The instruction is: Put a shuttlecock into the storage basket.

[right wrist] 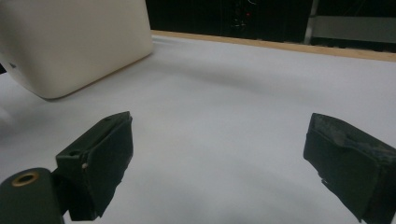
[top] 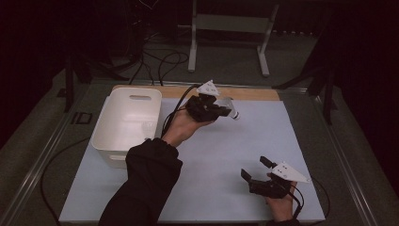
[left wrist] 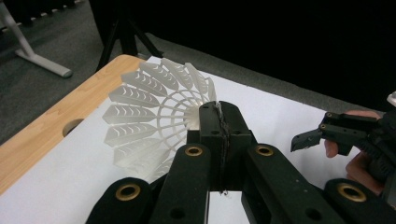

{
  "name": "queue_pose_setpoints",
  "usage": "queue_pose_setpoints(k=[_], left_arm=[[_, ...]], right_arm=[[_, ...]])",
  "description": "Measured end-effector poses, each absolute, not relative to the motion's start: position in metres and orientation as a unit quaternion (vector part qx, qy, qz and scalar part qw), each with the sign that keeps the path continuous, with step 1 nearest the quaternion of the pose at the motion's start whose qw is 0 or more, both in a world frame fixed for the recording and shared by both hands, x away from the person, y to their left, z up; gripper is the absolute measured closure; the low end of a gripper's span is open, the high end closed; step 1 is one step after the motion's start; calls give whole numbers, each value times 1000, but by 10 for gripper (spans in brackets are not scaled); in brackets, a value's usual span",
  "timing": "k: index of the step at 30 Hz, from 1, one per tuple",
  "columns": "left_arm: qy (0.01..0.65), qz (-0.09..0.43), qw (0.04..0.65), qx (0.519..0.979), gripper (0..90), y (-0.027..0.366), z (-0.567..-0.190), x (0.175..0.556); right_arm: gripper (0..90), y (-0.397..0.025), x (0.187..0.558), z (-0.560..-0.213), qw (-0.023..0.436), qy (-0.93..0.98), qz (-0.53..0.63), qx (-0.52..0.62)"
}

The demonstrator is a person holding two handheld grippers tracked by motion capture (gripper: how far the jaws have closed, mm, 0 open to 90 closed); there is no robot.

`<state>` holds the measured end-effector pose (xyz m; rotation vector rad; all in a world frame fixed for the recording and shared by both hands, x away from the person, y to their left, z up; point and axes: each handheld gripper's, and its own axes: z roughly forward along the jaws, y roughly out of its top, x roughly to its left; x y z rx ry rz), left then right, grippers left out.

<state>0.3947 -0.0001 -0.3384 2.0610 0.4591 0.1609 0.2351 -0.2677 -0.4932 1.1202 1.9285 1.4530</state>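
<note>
- My left claw sits just above the centre of the high view, raised over the white sheet, with its jaws pressed together on a shuttlecock.
- In the left gripper view that same claw rises from the bottom edge, and the shuttlecock fans out up and to the left of the jaw tips; the jaws pinch it at its narrow end, so the nose itself is hidden between them.
- The shuttlecock is white and translucent, its skirt made of thin ribs and cross rings with rows of small chevron cuts toward the wide rim.
- In the high view it is a pale blur at the claw's right tip, to the right of the white bin that stands in the left half of the frame.
- My right claw rests low in the lower right of the high view, jaws spread wide with nothing between them.
- In the right gripper view that claw frames bare sheet, with the bin in the upper left corner.
</note>
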Motion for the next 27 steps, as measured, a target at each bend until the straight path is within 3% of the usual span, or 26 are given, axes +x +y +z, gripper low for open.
queue_pose_setpoints(k=[27], left_arm=[[190,68,491,848,900,13,-329,393]], right_arm=[[81,-268,235,-493,238,702,532,410]])
